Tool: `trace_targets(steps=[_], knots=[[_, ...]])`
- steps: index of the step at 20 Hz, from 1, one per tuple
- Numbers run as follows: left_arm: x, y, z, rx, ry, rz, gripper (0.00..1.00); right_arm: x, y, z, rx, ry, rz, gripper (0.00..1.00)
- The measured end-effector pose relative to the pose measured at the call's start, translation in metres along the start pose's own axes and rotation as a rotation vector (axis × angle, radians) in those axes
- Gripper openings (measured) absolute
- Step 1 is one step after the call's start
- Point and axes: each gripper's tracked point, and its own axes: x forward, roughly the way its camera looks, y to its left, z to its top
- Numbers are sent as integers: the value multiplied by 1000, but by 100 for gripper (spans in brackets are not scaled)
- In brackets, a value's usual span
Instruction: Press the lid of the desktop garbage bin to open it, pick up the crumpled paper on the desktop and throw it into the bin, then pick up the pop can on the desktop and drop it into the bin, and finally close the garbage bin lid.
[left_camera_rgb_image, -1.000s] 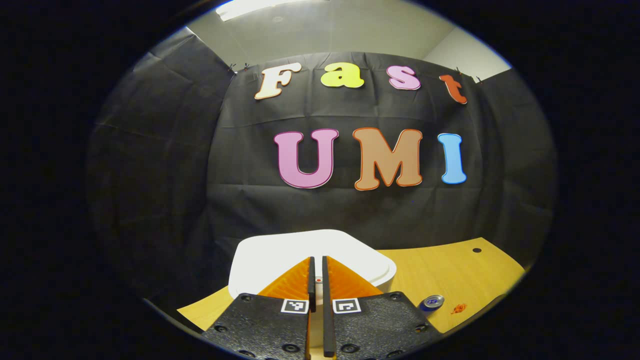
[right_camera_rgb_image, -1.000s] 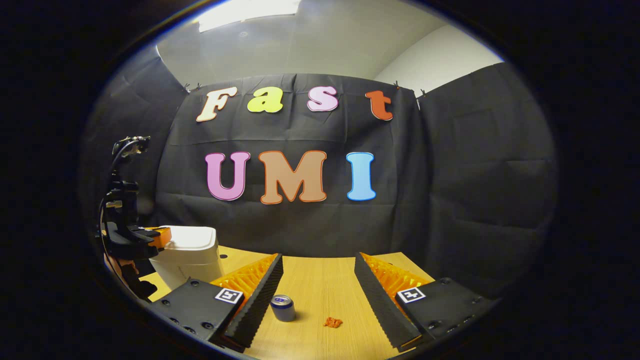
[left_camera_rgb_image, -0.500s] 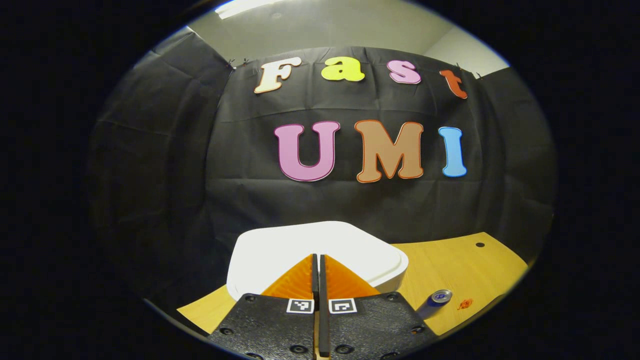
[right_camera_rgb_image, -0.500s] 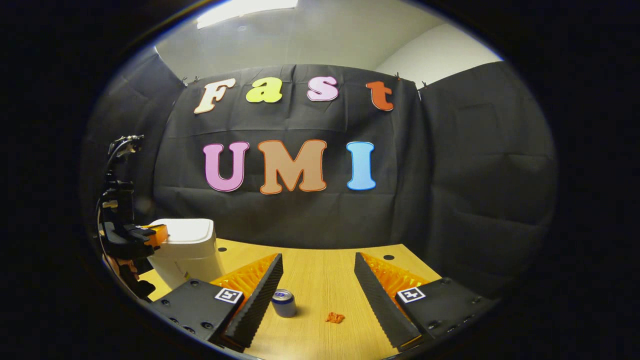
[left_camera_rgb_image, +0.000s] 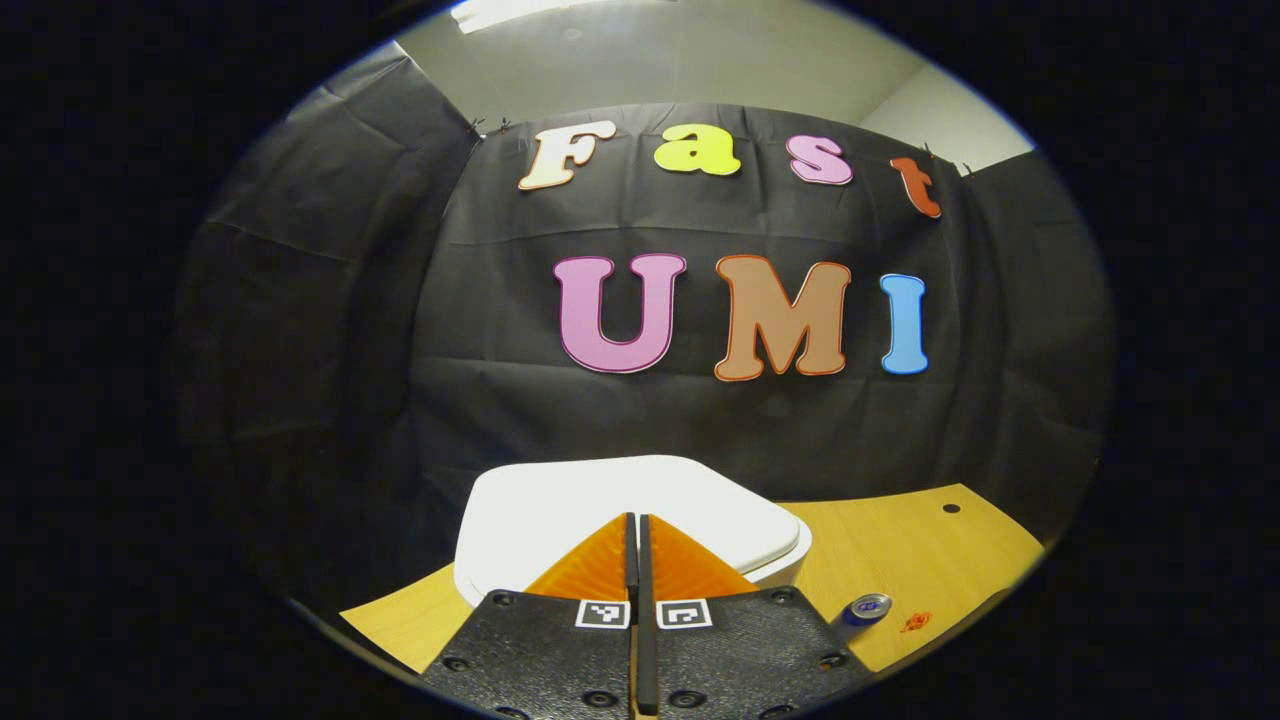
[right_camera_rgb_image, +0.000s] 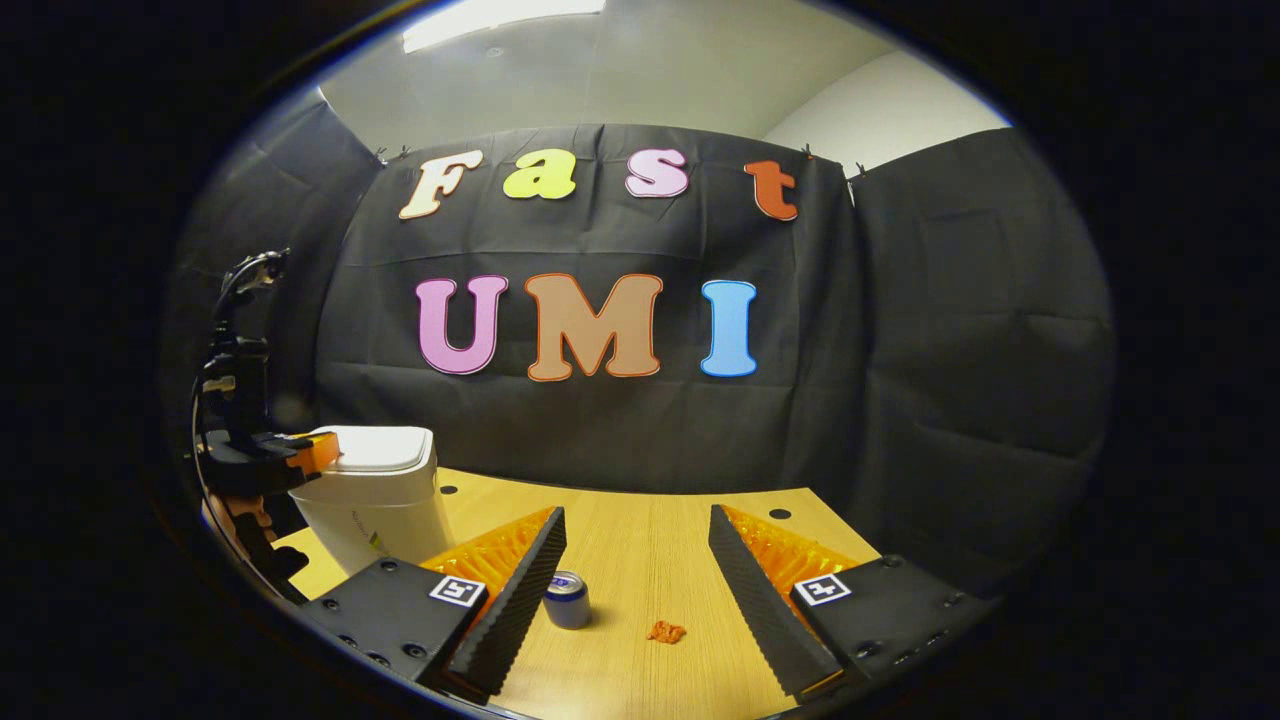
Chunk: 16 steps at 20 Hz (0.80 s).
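The white bin stands just ahead of my left gripper, its lid down. The left gripper is shut with nothing in it, and its tips reach over the lid's near edge. In the right gripper view the left gripper sits at the left rim of the bin, level with the lid. My right gripper hangs open above the table. The pop can stands beside its left finger. The orange crumpled paper lies between the fingers, lower down. Off to the right of the bin are the can and the paper.
The wooden table runs back to the black cloth wall and has small round holes near its far edge. A hand holds the left gripper at the table's left end.
The thin gap between the left gripper's fingers has closed. It stays over the lid's near edge with small shifts. The right gripper has tilted slightly and stays open.
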Motion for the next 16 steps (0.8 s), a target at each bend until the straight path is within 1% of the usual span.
trace_targets(steps=[2,5,7,12,16], knots=[[-2,-1,18,-11,-37,8,0,-3,-4,-1,7,-1,-2,96],[-5,-2,42,56,-96,22,0,-6,-10,0,19,-9,2,96],[-9,-7,63,72,-138,19,0,-9,-12,0,31,-13,11,96],[-33,-25,84,29,-161,-12,0,-10,-19,-2,63,-18,41,96],[-58,-41,84,16,-156,-28,0,-9,-27,-6,87,-18,59,96]])
